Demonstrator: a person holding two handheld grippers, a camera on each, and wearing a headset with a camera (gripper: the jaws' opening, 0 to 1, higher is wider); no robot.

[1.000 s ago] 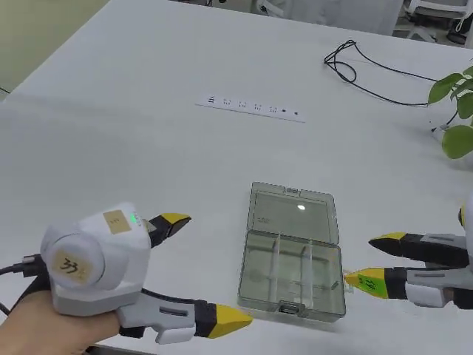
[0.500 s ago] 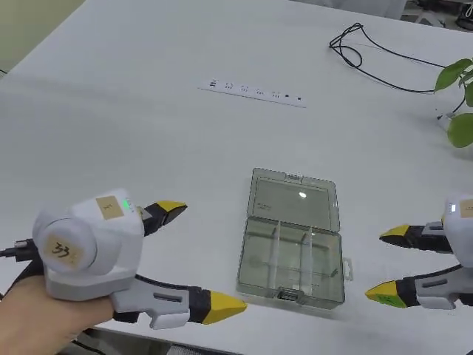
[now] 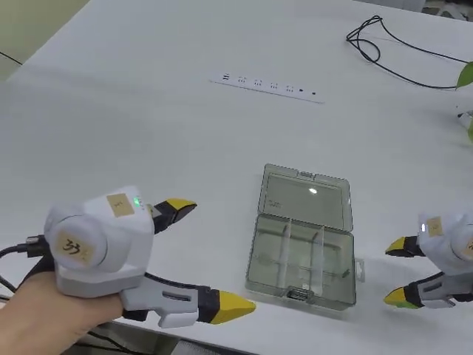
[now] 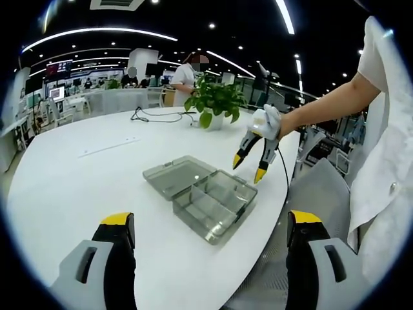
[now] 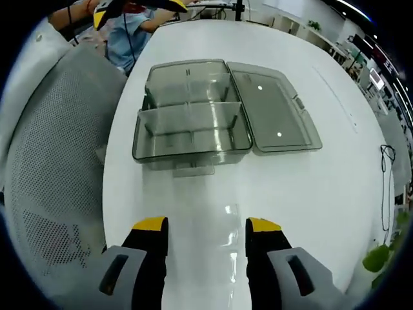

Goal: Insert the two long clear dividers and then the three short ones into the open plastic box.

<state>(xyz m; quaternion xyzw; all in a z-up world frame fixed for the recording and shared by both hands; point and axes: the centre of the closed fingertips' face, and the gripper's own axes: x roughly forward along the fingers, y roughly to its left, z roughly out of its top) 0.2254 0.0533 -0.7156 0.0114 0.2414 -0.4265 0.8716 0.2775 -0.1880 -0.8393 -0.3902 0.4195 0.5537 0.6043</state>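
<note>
White worktop (image 3: 148, 96) runs wide and bare beyond the plastic box (image 3: 303, 259), as far as a power strip (image 3: 270, 85). The box sits close to the near edge with its lid (image 3: 307, 200) laid flat open. It lies between the left claw (image 3: 213, 255) and right claw (image 3: 395, 272), both spread and holding nothing. The left gripper view shows a plant (image 4: 213, 103) near the far side. The right gripper view shows clear dividers (image 5: 190, 110) standing in the smoky tray.
</note>
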